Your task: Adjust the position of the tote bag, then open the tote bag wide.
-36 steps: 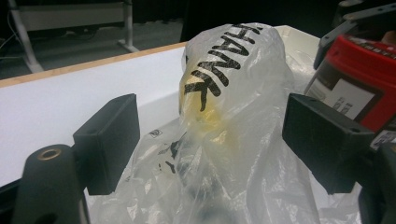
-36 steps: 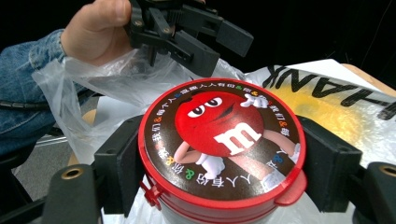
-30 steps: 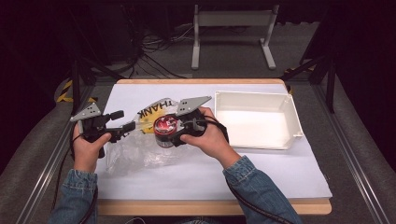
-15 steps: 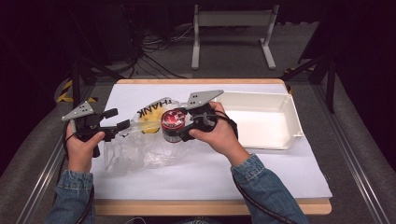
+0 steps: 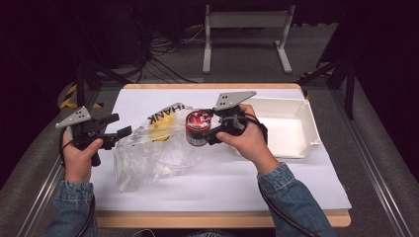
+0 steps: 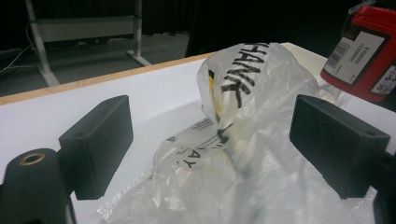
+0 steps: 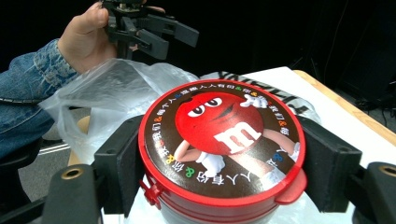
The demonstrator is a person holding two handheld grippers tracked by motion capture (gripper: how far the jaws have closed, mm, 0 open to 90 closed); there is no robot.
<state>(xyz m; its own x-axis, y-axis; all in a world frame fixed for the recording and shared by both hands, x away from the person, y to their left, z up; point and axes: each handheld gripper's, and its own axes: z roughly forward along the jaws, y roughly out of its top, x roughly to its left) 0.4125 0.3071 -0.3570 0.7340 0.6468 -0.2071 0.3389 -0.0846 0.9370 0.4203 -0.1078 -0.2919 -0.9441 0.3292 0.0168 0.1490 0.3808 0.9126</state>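
Observation:
My right gripper (image 5: 203, 129) is shut on a round red candy tub (image 5: 196, 126), held a little above the table beside a crumpled clear plastic bag (image 5: 153, 153) with black lettering. In the right gripper view both pads press the sides of the tub (image 7: 219, 126), whose lid shows a red cartoon figure. My left gripper (image 5: 121, 124) is at the bag's left edge, open. In the left gripper view the bag (image 6: 252, 93) bulges between and beyond the jaws, and the pads (image 6: 100, 140) do not press it. The tub (image 6: 364, 51) hangs at the upper right of that view.
A white plastic tray (image 5: 309, 131) stands on the right side of the white-covered table (image 5: 222, 182), just behind my right hand. A metal stand (image 5: 247, 19) and cables are on the floor beyond the far edge. The other hand's gripper (image 7: 154, 32) appears behind the bag.
My right gripper has carried the tub to the right and slightly up, away from the bag's mouth and closer to the tray. The left hand has hardly moved.

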